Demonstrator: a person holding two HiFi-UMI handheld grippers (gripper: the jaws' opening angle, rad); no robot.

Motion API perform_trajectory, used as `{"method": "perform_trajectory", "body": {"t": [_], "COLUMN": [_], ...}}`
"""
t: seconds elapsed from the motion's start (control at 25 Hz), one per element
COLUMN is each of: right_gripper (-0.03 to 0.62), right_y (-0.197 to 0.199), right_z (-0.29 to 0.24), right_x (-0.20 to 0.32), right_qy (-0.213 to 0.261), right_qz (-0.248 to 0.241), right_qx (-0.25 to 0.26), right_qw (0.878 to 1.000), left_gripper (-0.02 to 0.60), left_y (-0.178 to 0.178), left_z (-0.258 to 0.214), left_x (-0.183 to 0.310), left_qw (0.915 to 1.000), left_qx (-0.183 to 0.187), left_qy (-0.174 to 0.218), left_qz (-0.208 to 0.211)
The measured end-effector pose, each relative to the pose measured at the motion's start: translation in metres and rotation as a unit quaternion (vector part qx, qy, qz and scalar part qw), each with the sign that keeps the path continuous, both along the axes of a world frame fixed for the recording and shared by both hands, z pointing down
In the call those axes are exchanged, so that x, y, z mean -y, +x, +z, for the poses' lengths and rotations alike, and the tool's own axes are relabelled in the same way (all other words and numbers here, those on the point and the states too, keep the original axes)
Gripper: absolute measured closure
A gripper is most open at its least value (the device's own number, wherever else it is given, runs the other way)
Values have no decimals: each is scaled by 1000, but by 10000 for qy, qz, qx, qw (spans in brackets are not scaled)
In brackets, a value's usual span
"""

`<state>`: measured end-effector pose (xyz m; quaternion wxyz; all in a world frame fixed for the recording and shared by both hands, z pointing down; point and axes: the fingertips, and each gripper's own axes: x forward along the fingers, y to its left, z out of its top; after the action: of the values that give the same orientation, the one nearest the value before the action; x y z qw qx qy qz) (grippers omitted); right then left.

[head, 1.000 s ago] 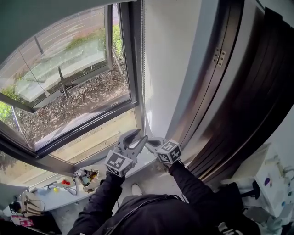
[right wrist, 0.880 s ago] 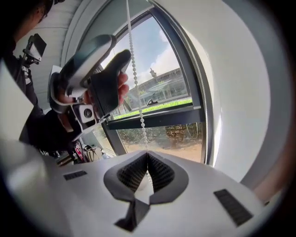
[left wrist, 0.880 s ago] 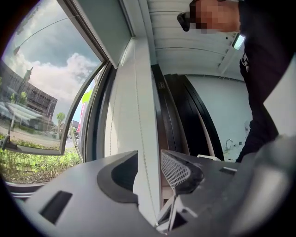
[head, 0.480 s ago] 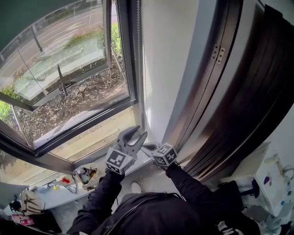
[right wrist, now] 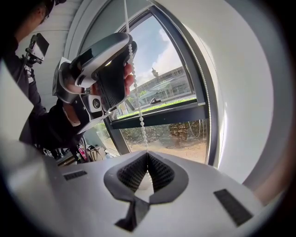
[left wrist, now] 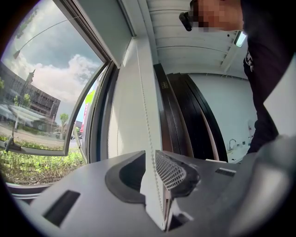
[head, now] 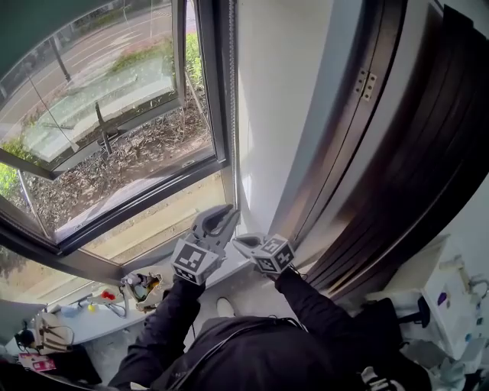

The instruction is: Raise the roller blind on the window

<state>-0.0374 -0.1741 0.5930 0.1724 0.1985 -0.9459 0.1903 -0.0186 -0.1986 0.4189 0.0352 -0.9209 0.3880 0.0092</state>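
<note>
Window (head: pixel 114 130) on the left, dark green roller blind (head: pixel 46 15) only across its top. Bead chain (right wrist: pixel 141 121) hangs down the frame's right edge. Left gripper (head: pixel 220 218) sits level on the chain and its jaws have just been closing. The chain runs between them against the right pad; a sliver of gap shows on the other side, so probably not pinched yet. Right gripper (head: pixel 240 243) is just beside and lower, tilted down, jaws clamped tight on the same chain. White wall (head: pixel 283 92) next, dark wooden door (head: pixel 397 153) far right.
</note>
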Motion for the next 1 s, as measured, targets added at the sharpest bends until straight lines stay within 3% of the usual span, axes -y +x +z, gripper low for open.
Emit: {"method": "perform_trajectory", "body": {"t": [0.12,0.2,0.48,0.52,0.56,0.6,0.64,0.84,1.0], "right_gripper": [588,588,585,551,439,370,343,276,250], "right_y": [-3,-2,7,8,9,11,13,18,22], "right_z": [2,8,6,10,13,14,11,-27,-76], "right_x": [-4,-7,-1,-3,-3,-3,-2,-10,-13], "right_qy": [28,-32,96,129,127,115,127,716,924], "right_qz": [-92,-136,-81,-151,-199,-218,-215,-554,-721], "right_qx": [-59,-87,-57,-135,-158,-108,-4,729,1579], "right_qw": [9999,9999,9999,9997,9996,9996,9997,9932,9805], "left_gripper": [510,569,575,575,575,576,577,577,577], "left_y": [1,1,-11,-11,-11,-12,-13,-21,-21], "left_z": [0,1,6,12,20,30,41,96,109], "left_x": [0,-1,2,3,5,6,7,-3,-9], "left_qw": [10000,9999,9995,9995,9995,9994,9993,9964,9961], "left_qx": [-24,-79,-150,-153,-123,-86,-54,-79,-63], "left_qy": [-25,-84,51,7,-60,-149,-254,-774,-837], "left_qz": [31,40,-287,-289,-291,-288,-282,-322,-278]}}
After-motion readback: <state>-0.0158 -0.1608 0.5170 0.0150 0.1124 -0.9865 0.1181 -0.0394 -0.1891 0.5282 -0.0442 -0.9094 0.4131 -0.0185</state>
